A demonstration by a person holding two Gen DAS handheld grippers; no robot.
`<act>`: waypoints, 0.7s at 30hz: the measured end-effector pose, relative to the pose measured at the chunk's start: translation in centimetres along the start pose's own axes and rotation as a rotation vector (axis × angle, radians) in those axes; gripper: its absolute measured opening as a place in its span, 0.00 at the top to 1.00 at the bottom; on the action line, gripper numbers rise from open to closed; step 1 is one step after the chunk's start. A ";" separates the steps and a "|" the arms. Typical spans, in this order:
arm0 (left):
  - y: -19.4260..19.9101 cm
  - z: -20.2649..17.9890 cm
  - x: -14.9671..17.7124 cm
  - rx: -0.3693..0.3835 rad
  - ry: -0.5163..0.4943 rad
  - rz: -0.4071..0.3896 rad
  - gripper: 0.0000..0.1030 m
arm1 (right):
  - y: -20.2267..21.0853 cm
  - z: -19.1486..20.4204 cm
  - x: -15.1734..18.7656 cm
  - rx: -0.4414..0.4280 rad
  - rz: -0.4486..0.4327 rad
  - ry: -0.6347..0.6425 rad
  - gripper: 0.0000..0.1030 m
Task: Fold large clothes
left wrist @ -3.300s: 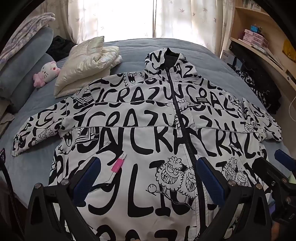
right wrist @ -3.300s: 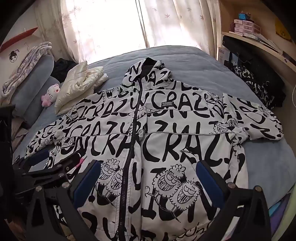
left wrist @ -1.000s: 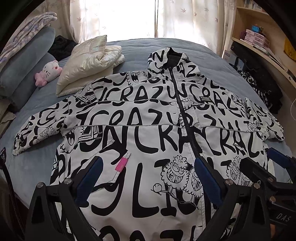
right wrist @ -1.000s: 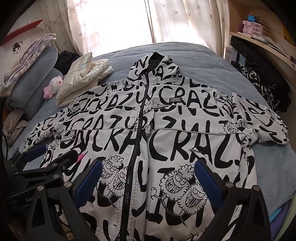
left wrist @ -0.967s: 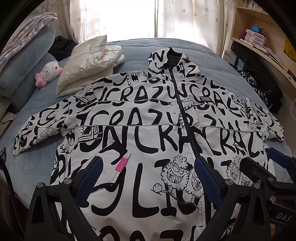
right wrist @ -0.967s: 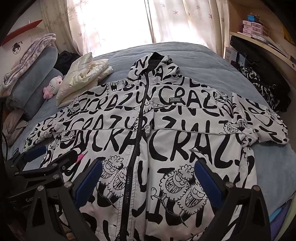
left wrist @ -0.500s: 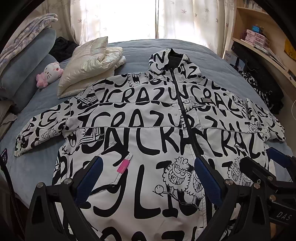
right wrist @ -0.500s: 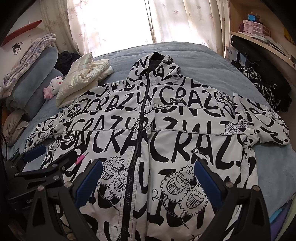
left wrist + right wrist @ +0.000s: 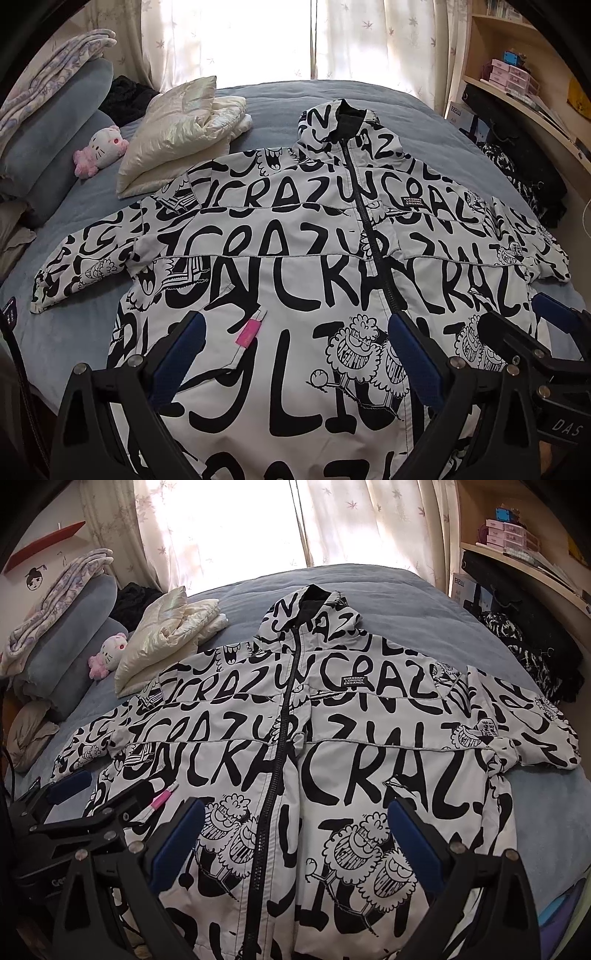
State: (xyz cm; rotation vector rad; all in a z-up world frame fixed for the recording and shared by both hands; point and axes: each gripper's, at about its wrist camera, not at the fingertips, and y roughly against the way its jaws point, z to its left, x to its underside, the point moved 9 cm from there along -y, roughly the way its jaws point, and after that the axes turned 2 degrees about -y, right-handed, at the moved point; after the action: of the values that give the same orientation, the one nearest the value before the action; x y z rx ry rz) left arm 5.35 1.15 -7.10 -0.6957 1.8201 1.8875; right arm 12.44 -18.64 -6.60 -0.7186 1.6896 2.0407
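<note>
While flat: jacket [image 9: 295,266] (zipped)

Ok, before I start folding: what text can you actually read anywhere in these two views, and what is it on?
"CRAZ": big black lettering repeated across the jacket.
"BUREBRPY LONDNO ENGANDL": chest patch, roughly as it reads.
"DAS": right hand-held gripper, seen in the left wrist view.
"Go", cut off: left hand-held gripper.
Cartoon badge on the sleeve, box by the shelf: too blurred.

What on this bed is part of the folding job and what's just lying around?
Part of the job: jacket, left gripper, right gripper.

Just lying around: cream folded coat, pink plush toy, grey pillows, dark clothes by the shelf.
</note>
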 end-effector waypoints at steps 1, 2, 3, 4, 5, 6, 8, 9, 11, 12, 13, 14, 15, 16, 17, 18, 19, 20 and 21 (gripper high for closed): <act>0.1 -0.1 0.0 -0.002 0.000 -0.002 0.05 | 0.0 -0.1 0.0 -0.002 0.000 0.000 0.03; 0.1 -0.1 0.0 -0.003 0.000 -0.002 0.05 | 0.0 -0.1 0.0 -0.004 0.001 -0.001 0.04; 0.1 -0.2 0.0 -0.002 0.000 -0.002 0.05 | 0.0 -0.2 0.0 -0.005 0.001 -0.001 0.04; 0.1 -0.2 0.0 -0.002 -0.001 -0.001 0.05 | -0.1 -0.3 -0.1 -0.008 0.000 -0.003 0.04; 0.1 -0.2 0.0 -0.002 -0.001 0.000 0.05 | -0.1 -0.3 -0.1 -0.012 0.000 -0.005 0.04; 0.1 -0.1 0.0 -0.003 0.000 -0.001 0.05 | -0.1 -0.3 0.0 -0.012 0.000 -0.006 0.04; 0.1 -0.2 0.0 -0.001 -0.001 -0.001 0.05 | -0.1 -0.4 -0.1 -0.010 0.002 -0.006 0.04; 0.1 -0.3 0.1 -0.003 -0.001 -0.002 0.05 | -0.1 -0.4 0.0 -0.012 0.002 -0.007 0.04; 0.1 -0.3 0.1 0.001 -0.001 0.001 0.05 | 0.0 -0.5 0.0 -0.010 0.002 -0.006 0.05; 0.1 -0.4 0.1 0.003 0.000 0.005 0.05 | -0.1 -0.5 0.0 -0.009 0.003 -0.007 0.05; 0.1 -0.4 0.2 0.002 0.000 0.008 0.05 | -0.1 -0.6 0.0 -0.008 0.004 -0.009 0.05; 0.1 -0.4 0.2 0.000 -0.001 0.011 0.05 | -0.1 -0.7 0.0 -0.009 0.005 -0.014 0.05; 0.0 -0.4 0.2 -0.002 -0.002 0.013 0.05 | -0.1 -0.8 0.0 -0.011 0.006 -0.021 0.05; 0.1 -0.5 0.2 -0.002 -0.001 0.013 0.05 | 0.0 -0.9 -0.1 -0.012 0.006 -0.028 0.05; 0.0 -0.5 0.2 -0.002 0.000 0.014 0.05 | 0.1 -1.0 -0.1 -0.013 0.005 -0.033 0.05; 0.0 -0.5 0.2 -0.003 0.000 0.016 0.05 | 0.1 -1.2 -0.2 -0.012 0.003 -0.038 0.05; 0.0 -0.5 0.2 -0.001 -0.001 0.016 0.05 | 0.2 -1.4 -0.2 -0.011 0.001 -0.041 0.05; 0.1 -0.5 0.2 -0.001 -0.002 0.018 0.05 | 0.3 -1.5 -0.3 -0.012 -0.001 -0.044 0.05; 0.1 -0.5 0.2 -0.001 -0.003 0.016 0.05 | 0.4 -1.7 -0.3 -0.013 -0.005 -0.048 0.05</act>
State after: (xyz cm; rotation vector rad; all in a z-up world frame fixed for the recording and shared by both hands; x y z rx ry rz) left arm 5.19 0.63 -7.13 -0.6808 1.8284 1.8991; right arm 12.65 -20.41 -6.34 -0.6714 1.6477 2.0515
